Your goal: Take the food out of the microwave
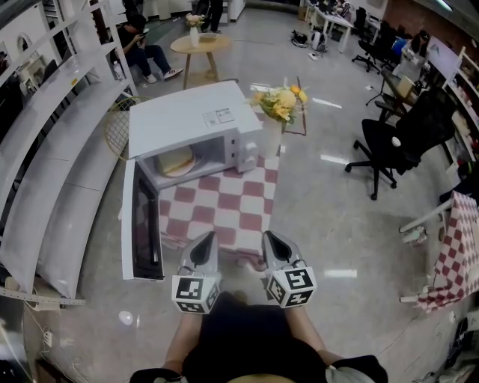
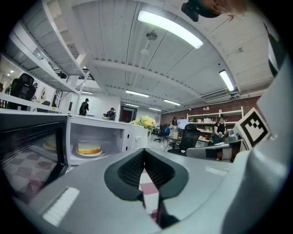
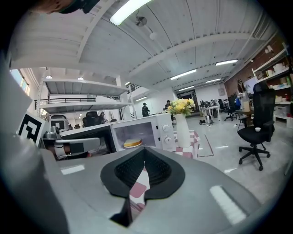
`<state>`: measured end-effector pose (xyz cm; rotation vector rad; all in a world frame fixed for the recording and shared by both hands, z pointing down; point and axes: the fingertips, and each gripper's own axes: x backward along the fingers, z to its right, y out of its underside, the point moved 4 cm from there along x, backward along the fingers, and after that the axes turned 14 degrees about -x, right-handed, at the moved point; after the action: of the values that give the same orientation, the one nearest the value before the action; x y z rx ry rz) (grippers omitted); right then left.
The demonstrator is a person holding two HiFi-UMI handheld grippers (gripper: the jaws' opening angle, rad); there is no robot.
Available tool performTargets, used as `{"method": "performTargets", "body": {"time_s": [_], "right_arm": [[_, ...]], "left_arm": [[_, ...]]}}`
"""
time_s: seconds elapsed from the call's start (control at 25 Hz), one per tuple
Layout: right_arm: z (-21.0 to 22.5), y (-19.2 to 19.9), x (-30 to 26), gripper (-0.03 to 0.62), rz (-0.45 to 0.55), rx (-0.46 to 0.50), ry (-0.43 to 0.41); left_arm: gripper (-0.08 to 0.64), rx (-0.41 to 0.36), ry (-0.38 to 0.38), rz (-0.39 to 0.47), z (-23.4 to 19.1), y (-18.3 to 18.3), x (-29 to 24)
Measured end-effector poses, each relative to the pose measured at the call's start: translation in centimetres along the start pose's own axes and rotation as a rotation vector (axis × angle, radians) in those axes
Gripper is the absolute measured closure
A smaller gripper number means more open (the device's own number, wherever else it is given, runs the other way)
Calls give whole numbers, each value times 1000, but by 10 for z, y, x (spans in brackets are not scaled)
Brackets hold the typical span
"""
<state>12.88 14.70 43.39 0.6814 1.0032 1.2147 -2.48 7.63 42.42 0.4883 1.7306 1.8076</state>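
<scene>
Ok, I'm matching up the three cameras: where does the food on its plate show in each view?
Head view: the food lies inside the open microwave, upper left of centre.
Left gripper view: the food is left of centre, in the lit cavity.
Right gripper view: the food is just left of centre, in the cavity.
Shared landmark: the yellow flowers beside the microwave's knob side.

Open-plan office or lab hall: black swivel chairs [image 1: 397, 142] and cluttered desks [image 1: 333, 19] far right of and beyond the fingers [image 1: 203, 253], white shelving [image 1: 60, 127] to their left, a round wooden table [image 1: 198, 46] straight ahead past them, strip lights [image 2: 169, 28] overhead, polished grey floor [image 1: 337, 209] throughout.
</scene>
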Motion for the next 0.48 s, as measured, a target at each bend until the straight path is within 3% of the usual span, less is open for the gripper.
{"method": "performTargets", "body": {"time_s": [0.48], "right_arm": [[-3,9,6,591,-21,-10,-12]], "left_arm": [[549,-6,-21,-22,2,5,12]]}}
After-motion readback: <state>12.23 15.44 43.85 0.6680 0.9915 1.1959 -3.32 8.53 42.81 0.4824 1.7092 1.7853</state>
